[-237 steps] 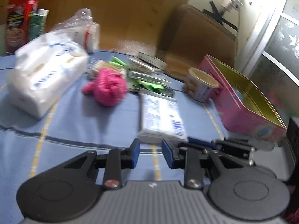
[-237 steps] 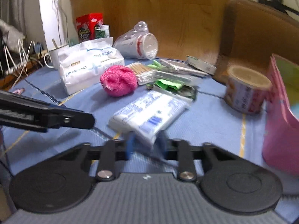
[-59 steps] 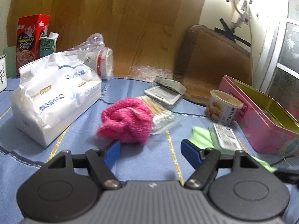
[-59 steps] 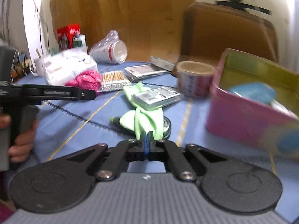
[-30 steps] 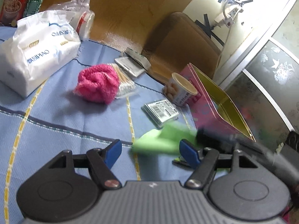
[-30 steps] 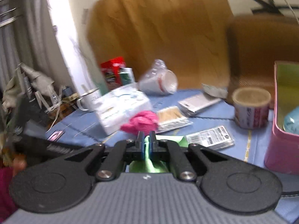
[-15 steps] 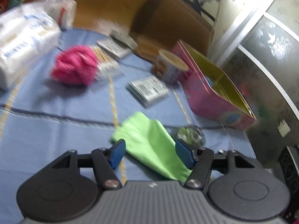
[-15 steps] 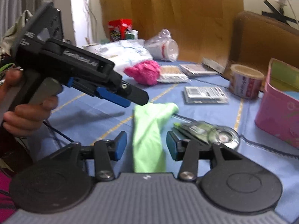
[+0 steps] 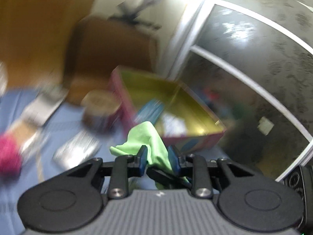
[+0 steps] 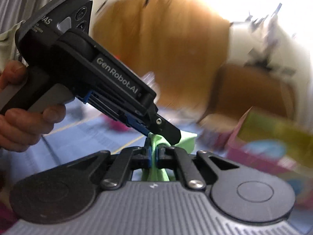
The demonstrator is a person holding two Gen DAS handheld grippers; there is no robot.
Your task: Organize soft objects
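Both grippers are on the green cloth [image 9: 154,137] at once. In the left wrist view the left gripper [image 9: 157,157] has its jaws drawn in on a bunched fold of that cloth, blue pads pressing it from either side, the fabric rising toward 12 o'clock and flopping over toward 10 o'clock. The cloth is up off the blue tabletop [image 9: 64,121], held in front of the pink tin [image 9: 197,139], which sits at about 1 o'clock from the jaws with its yellow inside open to view. Something blue lies inside the tin, too blurred to name. A round can [image 9: 99,107] stands just beside the tin at its 9 o'clock side, a flat silver packet [image 9: 78,149] lies nearer at 10 o'clock, and a pink fluffy lump [image 9: 8,156] shows at the far 9 o'clock edge, all smeared by motion.

In the right wrist view the right gripper [image 10: 154,154] has its jaws nearly together, clamped on a thin strip of the same cloth that runs down between them. The other gripper reaches in from 10 o'clock, a bare hand [image 10: 21,117] wrapped round its handle, its tip touching the cloth right above the right jaws. The pink tin sits at 3 o'clock, blurred.
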